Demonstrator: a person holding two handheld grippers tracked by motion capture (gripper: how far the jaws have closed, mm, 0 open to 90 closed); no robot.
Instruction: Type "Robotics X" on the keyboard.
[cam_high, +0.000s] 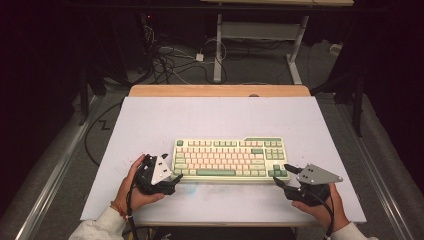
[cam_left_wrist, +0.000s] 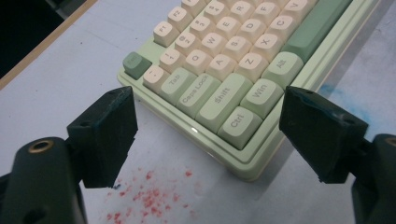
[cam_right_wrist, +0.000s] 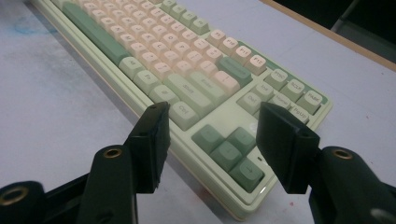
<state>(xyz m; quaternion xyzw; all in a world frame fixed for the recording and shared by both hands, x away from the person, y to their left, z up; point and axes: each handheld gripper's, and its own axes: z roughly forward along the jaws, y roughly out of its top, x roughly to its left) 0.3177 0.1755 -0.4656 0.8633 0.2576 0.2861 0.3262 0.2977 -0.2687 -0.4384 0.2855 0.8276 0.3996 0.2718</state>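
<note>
1. The left gripper (cam_left_wrist: 205, 135) is standing wide open, its two black jaws straddling the near left corner of the keyboard (cam_left_wrist: 243, 84) without touching it; the Ctrl key (cam_left_wrist: 239, 122) is lying in the gap between them.
2. The right gripper (cam_right_wrist: 210, 144) is also open with nothing clamped, its jaws bracketing the keyboard's (cam_right_wrist: 187, 79) near right corner, where the dark green arrow keys (cam_right_wrist: 229, 151) are sitting just ahead of the pads.
3. In the high view, the left gripper (cam_high: 176, 177) is resting at the keyboard's (cam_high: 231, 159) left end and the right gripper (cam_high: 281, 176) at its right end, each held in one of the person's hands.
4. The keyboard, pale green with cream and green keycaps, is lying flat and square on the white table (cam_high: 150, 120), nearer the person's edge than the far edge.
5. Red specks (cam_left_wrist: 149, 196) are dotting the table just off the keyboard's left corner, and a faint blue smear (cam_left_wrist: 334, 88) is showing beside its front edge.
6. Judging from this, the step in hand is taking hold of both ends of the keyboard. Doing it well is likely meaning closing on the solid case rim rather than on keycaps, gripping both ends evenly, and keeping the board level so it is not twisting or sliding out.
</note>
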